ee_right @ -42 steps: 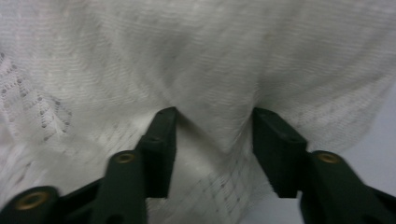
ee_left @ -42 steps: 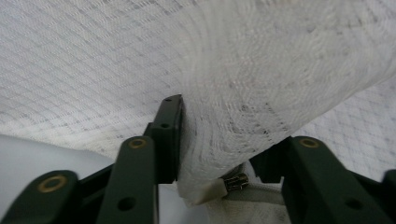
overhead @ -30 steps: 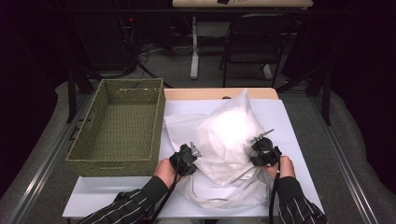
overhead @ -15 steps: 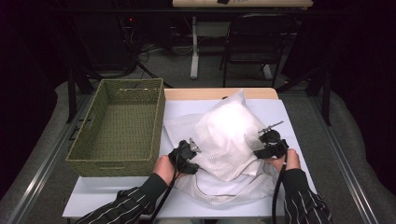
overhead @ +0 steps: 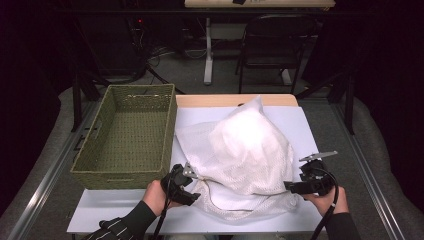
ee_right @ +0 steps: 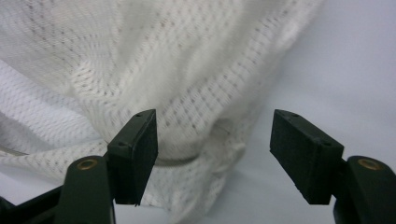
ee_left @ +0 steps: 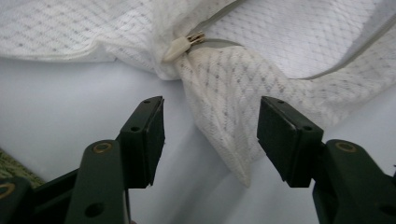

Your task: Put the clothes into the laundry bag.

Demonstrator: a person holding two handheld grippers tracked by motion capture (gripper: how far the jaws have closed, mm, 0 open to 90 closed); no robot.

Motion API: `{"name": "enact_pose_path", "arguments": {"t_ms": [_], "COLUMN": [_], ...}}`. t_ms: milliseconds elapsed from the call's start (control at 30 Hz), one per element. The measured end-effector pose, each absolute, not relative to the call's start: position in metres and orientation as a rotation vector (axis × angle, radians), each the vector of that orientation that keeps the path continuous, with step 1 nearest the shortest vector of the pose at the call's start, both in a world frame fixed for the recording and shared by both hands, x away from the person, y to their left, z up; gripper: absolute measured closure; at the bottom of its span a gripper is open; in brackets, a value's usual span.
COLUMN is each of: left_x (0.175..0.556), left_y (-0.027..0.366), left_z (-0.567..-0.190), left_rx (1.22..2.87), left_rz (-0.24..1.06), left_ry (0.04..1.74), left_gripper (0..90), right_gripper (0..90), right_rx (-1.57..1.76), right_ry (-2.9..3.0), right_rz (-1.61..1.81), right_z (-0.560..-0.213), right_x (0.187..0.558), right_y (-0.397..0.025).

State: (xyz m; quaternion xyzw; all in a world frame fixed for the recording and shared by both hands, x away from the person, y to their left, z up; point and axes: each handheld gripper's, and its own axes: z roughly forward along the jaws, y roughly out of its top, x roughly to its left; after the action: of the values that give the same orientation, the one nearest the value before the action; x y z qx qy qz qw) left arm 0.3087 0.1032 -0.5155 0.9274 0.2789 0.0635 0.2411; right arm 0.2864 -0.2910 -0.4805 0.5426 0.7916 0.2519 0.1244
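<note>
Here: white mesh laundry bag [overhead: 240, 155], stuffed full, lying on a white table cover [overhead: 310, 125] right of centre. Its long axis runs near to far, the peaked end pointing far, the slack zippered mouth nearest the person. Zipper pull [ee_left: 180, 46] sits at a bunched corner. Left gripper [overhead: 192, 187], jaws apart, at the bag's near-left edge; right gripper [overhead: 292, 186], jaws apart, at its near-right edge. Green woven basket [overhead: 127, 135] on the left. Black chair [overhead: 270, 45] and grey floor beyond.
</note>
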Motion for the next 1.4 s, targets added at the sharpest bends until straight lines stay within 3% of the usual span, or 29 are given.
{"name": "enact_pose_path", "arguments": {"t_ms": [167,300,400,433,467,500,600,733,1200,1233,1267,1300,1333,1367,1400], "left_x": [0.311,0.314,0.319,0.319,0.319,0.318,0.316,0.313,0.285,0.285,0.286,0.286,0.288,0.29,0.292], "left_y": [0.1,0.097,0.098,0.099,0.099,0.1,0.103,0.105,0.121,0.12,0.12,0.12,0.122,0.124,0.125], "left_z": [-0.519,-0.525,-0.53,-0.531,-0.531,-0.532,-0.534,-0.535,-0.532,-0.531,-0.531,-0.531,-0.528,-0.522,-0.519], "left_rx": [2.543,2.567,2.571,2.573,2.573,2.571,2.586,2.595,2.621,2.633,2.633,2.633,2.61,2.568,2.533], "left_rz": [0.132,0.162,0.126,0.117,0.117,0.107,0.074,0.065,-0.091,-0.09,-0.094,-0.094,-0.072,-0.013,-0.004], "left_ry": [0.747,0.752,0.751,0.747,0.747,0.731,0.696,0.683,0.644,0.645,0.656,0.656,0.681,0.716,0.731], "left_gripper": [45.3,56.3,63.2,67.0,69.1,74.5,86.0,88.3,87.4,84.4,76.4,67.0,67.0,49.4,47.2], "right_gripper": [33.3,36.2,46.4,55.5,55.5,65.3,76.2,86.0,89.3,88.3,82.4,82.4,76.1,62.4,60.0], "right_rx": [1.642,1.609,1.597,1.597,1.597,1.593,1.567,1.586,1.636,1.635,1.632,1.632,1.637,1.654,1.664], "right_ry": [2.251,2.453,2.482,2.483,2.483,2.503,2.515,2.508,2.415,2.417,2.427,2.427,2.435,2.427,2.42], "right_rz": [0.829,0.615,0.535,0.542,0.542,0.512,0.471,0.451,0.314,0.312,0.311,0.311,0.337,0.396,0.439], "right_z": [-0.478,-0.504,-0.515,-0.517,-0.517,-0.521,-0.525,-0.526,-0.521,-0.521,-0.521,-0.521,-0.52,-0.516,-0.515], "right_x": [0.276,0.274,0.277,0.279,0.279,0.281,0.28,0.277,0.257,0.257,0.257,0.257,0.258,0.261,0.262], "right_y": [-0.305,-0.289,-0.279,-0.278,-0.278,-0.276,-0.277,-0.279,-0.303,-0.303,-0.303,-0.303,-0.303,-0.306,-0.308]}}
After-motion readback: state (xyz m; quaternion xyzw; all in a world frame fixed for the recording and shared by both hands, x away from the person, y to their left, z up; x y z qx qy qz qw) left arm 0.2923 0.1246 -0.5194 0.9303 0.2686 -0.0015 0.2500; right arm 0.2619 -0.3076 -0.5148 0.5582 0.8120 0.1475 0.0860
